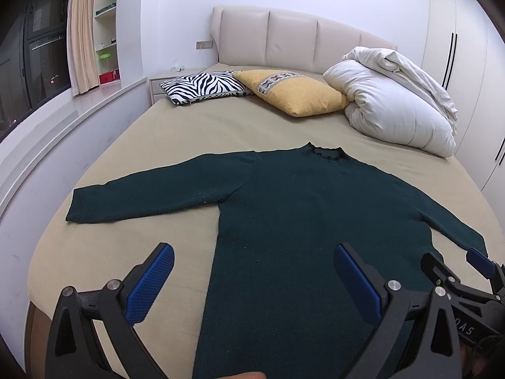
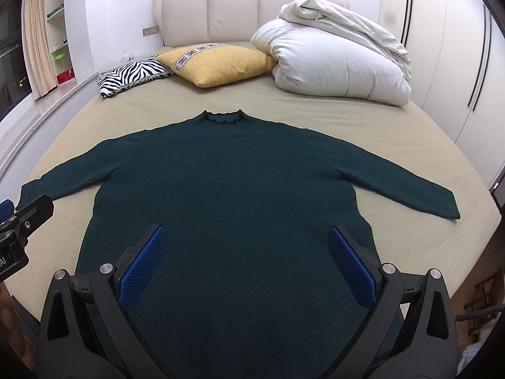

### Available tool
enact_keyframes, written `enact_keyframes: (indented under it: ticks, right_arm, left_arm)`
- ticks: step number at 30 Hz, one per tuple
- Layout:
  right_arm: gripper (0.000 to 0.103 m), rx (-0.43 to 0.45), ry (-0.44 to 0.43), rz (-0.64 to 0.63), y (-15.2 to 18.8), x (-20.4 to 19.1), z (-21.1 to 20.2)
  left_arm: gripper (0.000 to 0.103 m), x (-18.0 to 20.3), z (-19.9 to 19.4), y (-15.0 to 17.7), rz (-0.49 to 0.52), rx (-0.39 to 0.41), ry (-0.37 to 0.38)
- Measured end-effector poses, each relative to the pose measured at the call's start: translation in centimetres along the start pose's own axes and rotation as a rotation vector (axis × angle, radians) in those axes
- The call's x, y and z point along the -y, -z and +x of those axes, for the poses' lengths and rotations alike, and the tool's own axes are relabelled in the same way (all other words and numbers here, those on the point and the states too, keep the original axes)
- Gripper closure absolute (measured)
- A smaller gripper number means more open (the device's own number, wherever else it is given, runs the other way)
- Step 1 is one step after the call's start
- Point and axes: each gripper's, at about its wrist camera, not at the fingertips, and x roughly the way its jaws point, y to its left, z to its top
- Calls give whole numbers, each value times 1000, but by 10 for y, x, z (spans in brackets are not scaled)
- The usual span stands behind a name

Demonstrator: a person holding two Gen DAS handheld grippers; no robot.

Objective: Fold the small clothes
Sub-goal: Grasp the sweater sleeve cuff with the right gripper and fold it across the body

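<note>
**Sweater spread flat on the bed, both grippers wide and empty**

Dark green knit sweater (image 2: 227,189) with a frilled round collar lies face up on the beige sheet of a wide bed (image 2: 363,120), both long sleeves stretched out to the sides and the hem toward the cameras. Its surface looks fuzzy and matte, lying smooth with few creases.

At the head of the bed stands a cream padded headboard (image 2: 233,12) with vertical panels. In front of it rest a zebra-striped cushion (image 2: 132,74), a mustard-yellow cushion with a patterned band (image 2: 221,63), and a bulky folded white duvet (image 2: 334,60), all well apart from the sweater. White wardrobe doors (image 2: 442,47) line one side of the room; a beige curtain (image 1: 82,31), open shelves (image 1: 105,22) and a dark window (image 1: 28,57) line the other, above a pale ledge.

The left hand-held gripper (image 1: 252,271) hovers over the sweater's lower left edge, its blue ribbed pads spread wide with nothing between them. The right hand-held gripper (image 2: 247,252) hovers above the lower body of the sweater, likewise spread wide and holding nothing. Neither visibly touches the fabric.
</note>
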Motion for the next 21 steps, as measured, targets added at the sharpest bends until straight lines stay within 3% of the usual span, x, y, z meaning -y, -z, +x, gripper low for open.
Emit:
enact_keyframes:
  ticks: [4, 7, 10, 13, 18, 21]
  right_arm:
    - [0, -5, -37, 62, 0, 20, 7]
    - [0, 13, -53, 174, -1, 66, 15]
    - [0, 29, -79, 371, 4, 150, 34]
    - [2, 31, -29, 545, 15, 237, 55]
    - [13, 33, 54, 889, 52, 397, 92]
    - [22, 13, 63, 1037, 76, 468, 117]
  left_arm:
    - [0, -1, 9, 7, 3, -25, 6]
    - [0, 5, 28, 16, 33, -64, 18]
    - [0, 13, 48, 21, 70, -126, 26]
    - [0, 16, 67, 22, 52, -171, 81]
    - [0, 35, 88, 21, 89, -121, 86]
    - [0, 48, 100, 19, 129, -136, 93]
